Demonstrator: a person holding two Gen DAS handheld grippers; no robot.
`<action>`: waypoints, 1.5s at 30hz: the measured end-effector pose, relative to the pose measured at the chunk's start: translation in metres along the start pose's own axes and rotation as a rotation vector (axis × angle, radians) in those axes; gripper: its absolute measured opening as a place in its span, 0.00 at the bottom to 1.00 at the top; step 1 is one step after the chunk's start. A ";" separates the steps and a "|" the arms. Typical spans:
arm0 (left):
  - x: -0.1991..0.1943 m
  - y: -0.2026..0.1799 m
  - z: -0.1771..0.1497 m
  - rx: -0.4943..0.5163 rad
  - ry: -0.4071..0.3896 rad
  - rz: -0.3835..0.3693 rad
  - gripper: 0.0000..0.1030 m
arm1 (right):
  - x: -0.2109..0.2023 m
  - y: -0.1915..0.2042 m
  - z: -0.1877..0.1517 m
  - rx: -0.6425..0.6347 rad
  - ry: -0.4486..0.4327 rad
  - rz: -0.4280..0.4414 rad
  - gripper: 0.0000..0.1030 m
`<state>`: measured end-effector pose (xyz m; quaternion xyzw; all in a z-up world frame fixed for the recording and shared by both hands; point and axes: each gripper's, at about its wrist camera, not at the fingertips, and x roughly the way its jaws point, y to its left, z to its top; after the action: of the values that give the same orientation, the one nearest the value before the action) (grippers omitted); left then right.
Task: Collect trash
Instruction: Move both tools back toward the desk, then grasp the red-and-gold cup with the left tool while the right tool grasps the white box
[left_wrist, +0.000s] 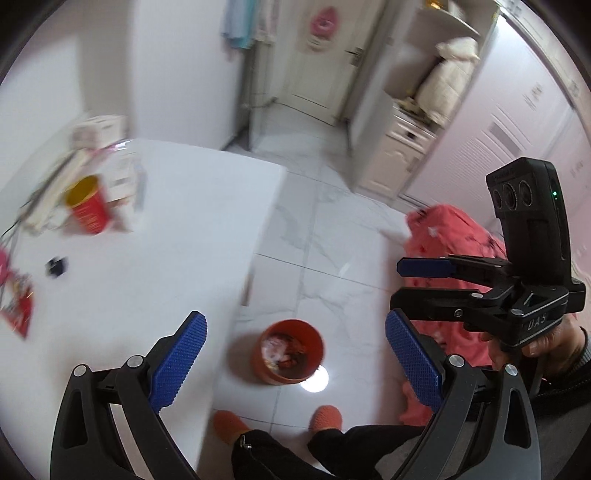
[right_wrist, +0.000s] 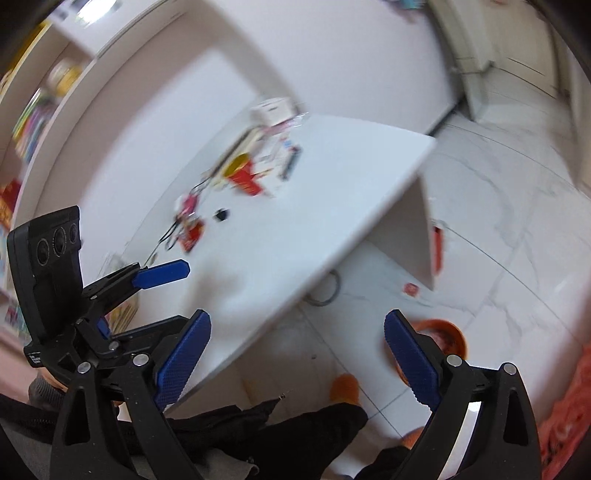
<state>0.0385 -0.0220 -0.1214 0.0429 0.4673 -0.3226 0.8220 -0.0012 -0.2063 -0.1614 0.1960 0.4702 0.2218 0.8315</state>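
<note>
The trash left to collect looks like the red wrapper (left_wrist: 16, 314) lying flat at the near end of the white table (left_wrist: 192, 229), and a small black scrap (left_wrist: 56, 266) nearby; both should be light and flimsy, the wrapper slippery, best pinched at a raised edge; blur hides what either really is. The orange bin (left_wrist: 288, 350) stands on the floor beside the table, already holding crumpled waste. The left gripper (left_wrist: 291, 354) and right gripper (right_wrist: 297, 358) both gape wide, empty, above the floor; clutter around the red cup (left_wrist: 86, 206) is smeared.
</note>
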 end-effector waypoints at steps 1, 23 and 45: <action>-0.007 0.009 -0.003 -0.025 -0.012 0.016 0.93 | 0.006 0.007 0.004 -0.023 0.011 0.013 0.91; -0.064 0.194 -0.026 -0.368 -0.072 0.229 0.93 | 0.197 0.135 0.105 -0.273 0.224 0.158 0.91; 0.059 0.252 0.097 -0.046 0.022 0.139 0.93 | 0.248 0.057 0.211 -0.124 0.049 -0.115 0.91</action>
<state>0.2746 0.1116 -0.1720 0.0597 0.4793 -0.2532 0.8382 0.2855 -0.0464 -0.2019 0.1113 0.4862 0.2072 0.8416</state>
